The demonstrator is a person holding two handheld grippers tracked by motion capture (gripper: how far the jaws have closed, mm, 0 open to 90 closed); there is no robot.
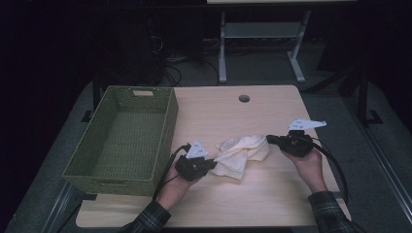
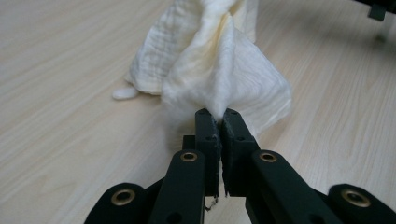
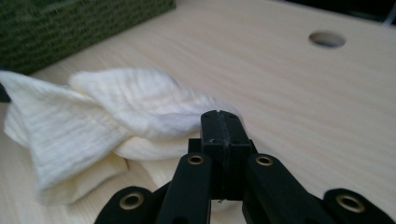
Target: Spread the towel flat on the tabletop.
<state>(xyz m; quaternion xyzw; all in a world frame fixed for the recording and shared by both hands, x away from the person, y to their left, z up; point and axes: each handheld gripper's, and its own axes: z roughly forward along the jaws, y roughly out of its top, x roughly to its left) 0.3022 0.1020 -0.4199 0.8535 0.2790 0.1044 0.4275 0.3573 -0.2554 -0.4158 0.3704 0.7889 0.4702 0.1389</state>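
At a pale wooden table (image 1: 272, 204), I hold a crumpled white cloth (image 1: 241, 154) between my two hand-held grippers. My left gripper (image 2: 217, 115) has its jaws pinched together on a fold of the cloth at its near corner, the fabric rising from the tips in a peak. My right gripper (image 3: 220, 116) is clamped on the cloth's opposite end, jaws pressed tight with cloth bunched at the tips. The cloth lies on the tabletop between my hands, just right of a green woven basket (image 1: 111, 179). A round hole (image 1: 244, 98) sits farther back in the table.
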